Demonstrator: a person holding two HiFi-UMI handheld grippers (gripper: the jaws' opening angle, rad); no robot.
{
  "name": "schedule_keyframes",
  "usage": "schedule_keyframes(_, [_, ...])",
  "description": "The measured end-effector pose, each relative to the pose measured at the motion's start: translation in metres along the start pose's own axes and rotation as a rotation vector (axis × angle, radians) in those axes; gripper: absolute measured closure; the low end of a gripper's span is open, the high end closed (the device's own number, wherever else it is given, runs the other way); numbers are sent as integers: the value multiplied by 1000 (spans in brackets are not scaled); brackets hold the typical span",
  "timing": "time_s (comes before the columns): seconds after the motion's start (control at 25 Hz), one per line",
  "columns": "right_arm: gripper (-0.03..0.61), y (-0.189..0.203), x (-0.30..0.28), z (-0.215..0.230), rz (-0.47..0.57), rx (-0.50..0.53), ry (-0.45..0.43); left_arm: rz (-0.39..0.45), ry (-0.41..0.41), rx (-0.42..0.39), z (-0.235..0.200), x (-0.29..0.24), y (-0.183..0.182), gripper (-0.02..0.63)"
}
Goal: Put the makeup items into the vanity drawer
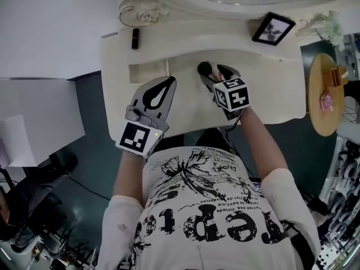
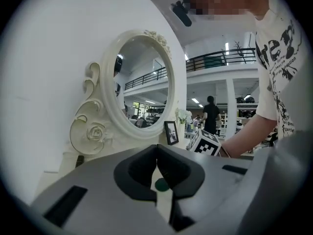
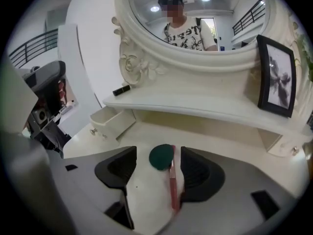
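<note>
1. Judging by how things lie, the task is barely begun. The small drawer stands pulled out, ahead and to the left of the right tongs, and no makeup shows inside it.
2. The right tongs are spread over the counter. Between the jaws lie a round green puff and a slim pink stick. The stick lies along the right jaw's inner face, while the left jaw stands apart from both, so nothing is pinched yet.
3. The left tongs are pressed together at the tips and carry nothing. They hover beside the right tongs, near the drawer.
4. Left to do: grip these two pieces and carry them leftward into the drawer. After that comes the black tube on the upper shelf, well beyond both tongs.
5. Count:
   - Makeup pieces: three (one puff, one pink stick, one black tube).
   - Open drawers: one.
   - Other things: one mirror and one picture frame.
</note>
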State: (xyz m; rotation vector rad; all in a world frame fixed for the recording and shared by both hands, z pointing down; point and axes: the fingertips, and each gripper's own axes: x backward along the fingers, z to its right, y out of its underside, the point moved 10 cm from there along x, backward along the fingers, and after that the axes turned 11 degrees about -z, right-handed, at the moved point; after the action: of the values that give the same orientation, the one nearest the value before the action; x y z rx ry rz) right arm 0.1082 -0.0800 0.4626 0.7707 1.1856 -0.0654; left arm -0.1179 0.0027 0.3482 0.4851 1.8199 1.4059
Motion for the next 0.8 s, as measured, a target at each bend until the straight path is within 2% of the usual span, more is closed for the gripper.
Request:
schedule_keyframes(0.08, [296,-3,-11,6,-23,-31,8,22,19,7,-7,-8,2,600])
schedule_keyframes(0.24, [329,-7,-28,12,-58,-81,9,5,43,16,-20,-16,9,600])
schedule_keyframes(0.36, [394,-6,-35,13,-78,-107,23,-3,51,28,-26,-18,13,600])
schedule_keyframes(0.44, [491,-5,-36,13,-84,-114,48,-7,54,33,-29,-19,14,600])
schedule_keyframes(0.6, [531,-7,-30,10,-64,-109,75,-30,55,26,-34,-18,15,600])
schedule_keyframes(0.8, [545,-22,-7,-4,-8,-102,34,-65,53,2,-38,-11,11,600])
